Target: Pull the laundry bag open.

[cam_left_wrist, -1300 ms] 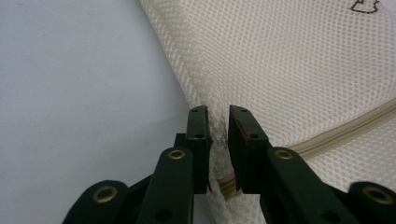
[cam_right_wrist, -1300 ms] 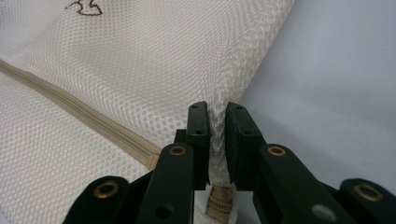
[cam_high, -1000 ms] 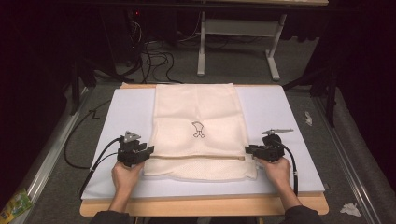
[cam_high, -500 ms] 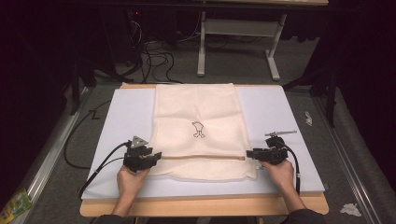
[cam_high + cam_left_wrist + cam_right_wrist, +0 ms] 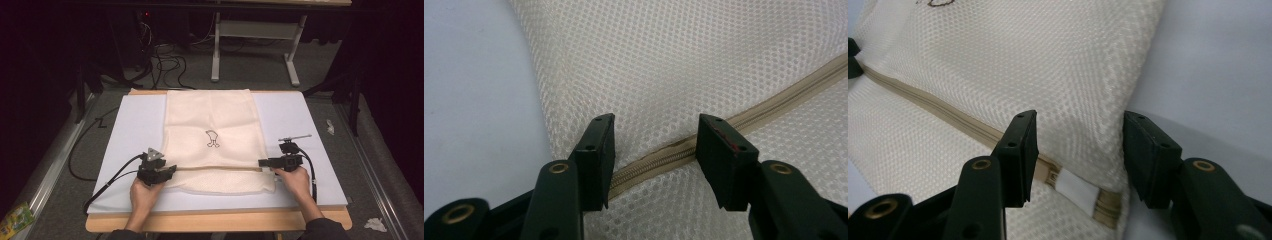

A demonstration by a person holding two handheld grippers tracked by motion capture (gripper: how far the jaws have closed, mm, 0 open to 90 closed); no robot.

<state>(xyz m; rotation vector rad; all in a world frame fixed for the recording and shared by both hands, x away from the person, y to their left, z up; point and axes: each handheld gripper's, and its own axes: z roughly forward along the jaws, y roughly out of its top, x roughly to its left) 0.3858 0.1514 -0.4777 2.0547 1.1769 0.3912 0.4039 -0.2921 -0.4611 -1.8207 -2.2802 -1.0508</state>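
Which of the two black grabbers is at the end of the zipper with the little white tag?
The right gripper: its open fingers straddle the beige zipper's end with the white tag. The left gripper shows none.

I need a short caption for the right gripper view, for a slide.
Open right gripper straddling the zipper end of a cream mesh bag.

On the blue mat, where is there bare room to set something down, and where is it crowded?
Two bare strips of the blue mat flank the mesh bag: one between the bag's left edge and the mat's left edge, one on the right beyond the bag. The near band is crowded: the left gripper and right gripper, both open, sit at the zipper ends.
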